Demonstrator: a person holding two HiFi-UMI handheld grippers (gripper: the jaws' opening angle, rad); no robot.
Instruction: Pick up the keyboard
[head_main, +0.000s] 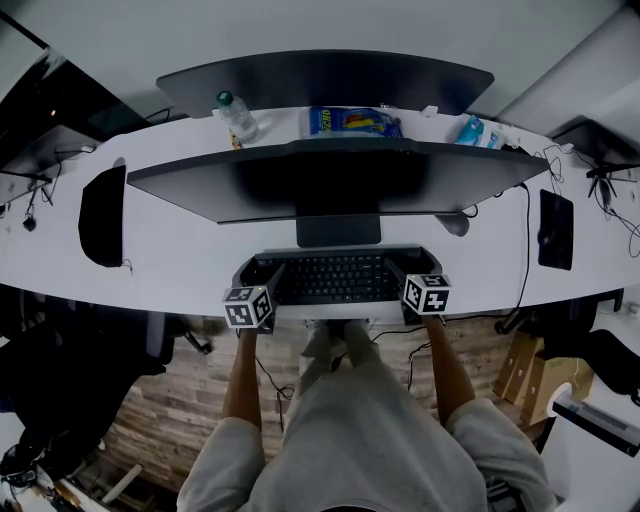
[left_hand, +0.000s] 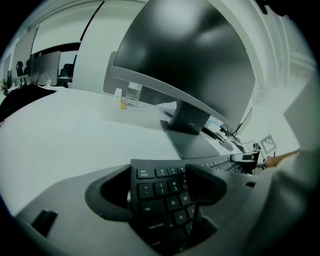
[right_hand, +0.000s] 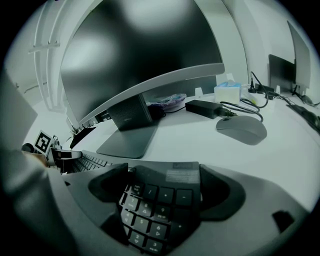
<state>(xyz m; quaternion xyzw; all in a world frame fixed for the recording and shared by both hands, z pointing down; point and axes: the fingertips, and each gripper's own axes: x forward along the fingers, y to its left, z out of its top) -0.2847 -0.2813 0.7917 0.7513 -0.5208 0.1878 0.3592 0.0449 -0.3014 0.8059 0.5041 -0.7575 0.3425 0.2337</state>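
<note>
Bare forearms (head_main: 243, 370) lowest in the head view, reaching out over a wood-plank floor (head_main: 200, 400) to the near edge of the smooth white desk (head_main: 180, 250). Black keyboard (head_main: 330, 277), flat slab w/ low matte keys, sits at that near edge, dead centre, just in front of the monitor stand (head_main: 338, 230).

Left gripper (left_hand: 160, 187): rounded matte-black jaws set wide, one on each long edge of the keyboard's left end. Esc/tab corner fills the gap and both jaws press on it.

Right gripper (right_hand: 160, 192): same story at the right end. Numpad keys lie between the jaws, and the pads are closed onto the front and back edges.

Is the board lifted or flat on the desk? Hard to say from these angles.

Farther back: a wide curved monitor (head_main: 330, 175) w/ dark glossy screen. Right of the stand there's a smooth oval grey mouse (right_hand: 241, 130) and a tissue box (right_hand: 227, 92). At far left stands a clear plastic bottle (left_hand: 132, 95).
</note>
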